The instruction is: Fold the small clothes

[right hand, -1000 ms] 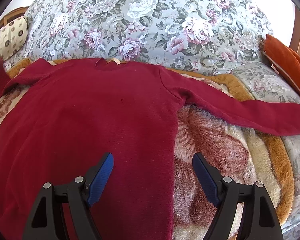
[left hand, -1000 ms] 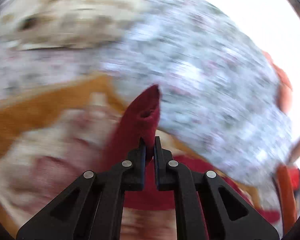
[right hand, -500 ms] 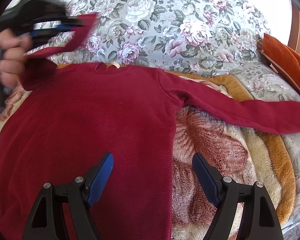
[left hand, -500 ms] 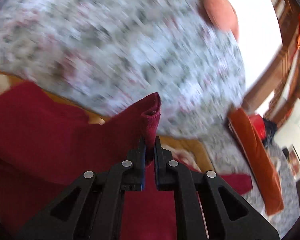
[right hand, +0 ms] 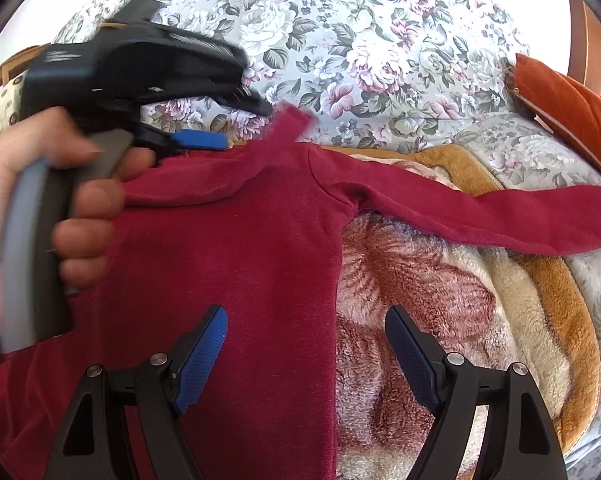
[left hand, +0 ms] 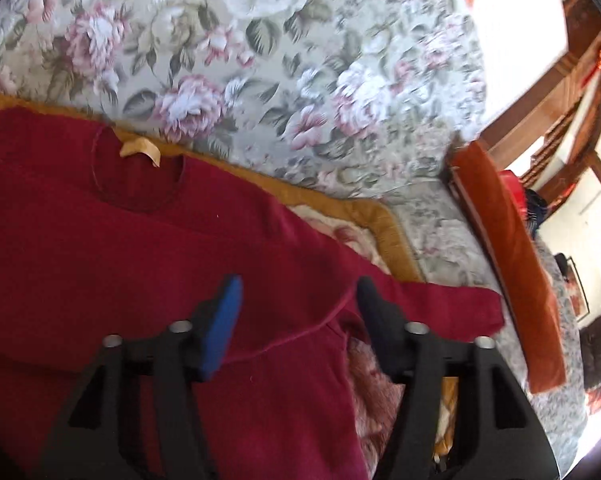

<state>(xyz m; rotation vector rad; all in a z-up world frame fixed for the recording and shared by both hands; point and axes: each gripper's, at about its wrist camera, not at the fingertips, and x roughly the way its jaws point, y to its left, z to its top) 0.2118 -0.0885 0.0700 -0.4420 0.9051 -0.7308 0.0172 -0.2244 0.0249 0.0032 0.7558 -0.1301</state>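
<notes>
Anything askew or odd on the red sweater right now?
One thing: on the dark red knit sweater, the folded-over sleeve has its cuff sticking up off the chest, not lying flat, just ahead of the left gripper, whose jaws are opening. The other sleeve lies flat.

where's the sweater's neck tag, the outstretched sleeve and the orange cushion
neck tag (left hand: 138, 149): left wrist view, middle of the tag
outstretched sleeve (right hand: 512, 218): right wrist view, mid-length
orange cushion (right hand: 568, 100): right wrist view, its broad face

A fleecy tan-edged blanket (right hand: 480, 300) covers the floral bed (right hand: 380, 40), a red sweater (right hand: 240, 260) spread on it.
</notes>
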